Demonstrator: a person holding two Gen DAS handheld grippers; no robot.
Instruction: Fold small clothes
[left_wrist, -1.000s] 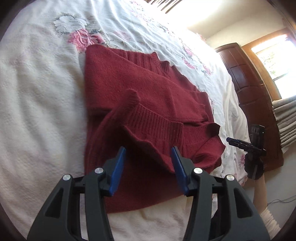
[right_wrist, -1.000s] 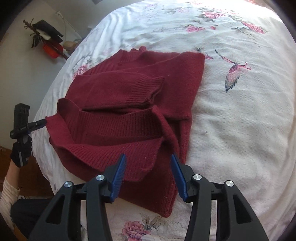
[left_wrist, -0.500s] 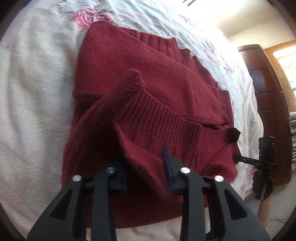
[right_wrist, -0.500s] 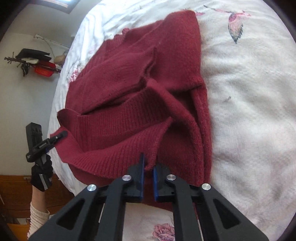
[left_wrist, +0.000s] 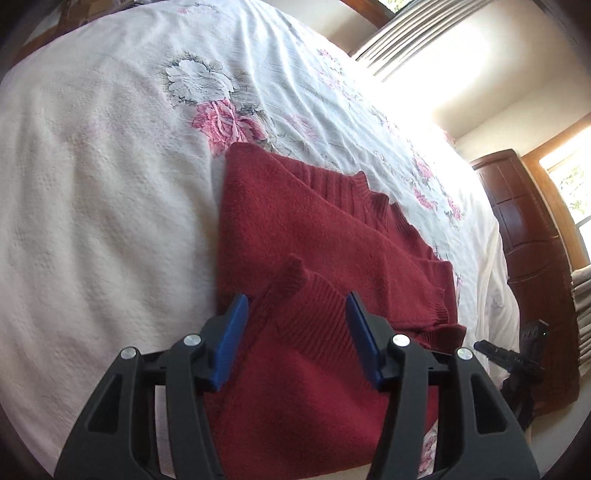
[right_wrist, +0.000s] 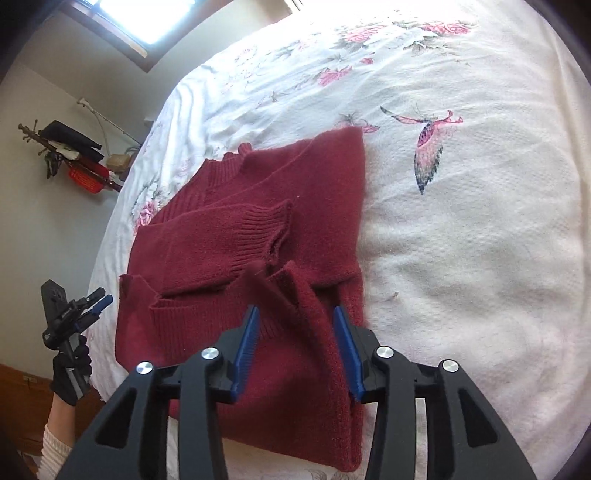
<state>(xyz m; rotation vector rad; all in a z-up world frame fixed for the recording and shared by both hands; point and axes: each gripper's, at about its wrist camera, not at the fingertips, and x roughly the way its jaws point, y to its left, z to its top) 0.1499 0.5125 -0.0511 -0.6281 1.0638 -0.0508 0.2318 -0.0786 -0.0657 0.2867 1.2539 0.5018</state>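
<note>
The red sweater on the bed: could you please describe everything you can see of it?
The red sweater is a dark red knit, fuzzy-looking, with ribbed collar, cuffs and hem. It lies partly folded on the white floral bedspread, sleeves crossed over the body, one ribbed cuff on top. The hem end nearest the cameras stands up in a loose ridge. The left gripper and right gripper hang open over that ridge; whether their fingers touch it is unclear.

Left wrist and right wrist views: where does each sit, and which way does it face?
Left wrist: behind the open left gripper, facing across the red sweater toward a wooden wardrobe.
Right wrist: behind the open right gripper, facing the sweater's cuff; a gloved hand shows.
Shared: sweater, floral bedspread, each other's gripper.
</note>
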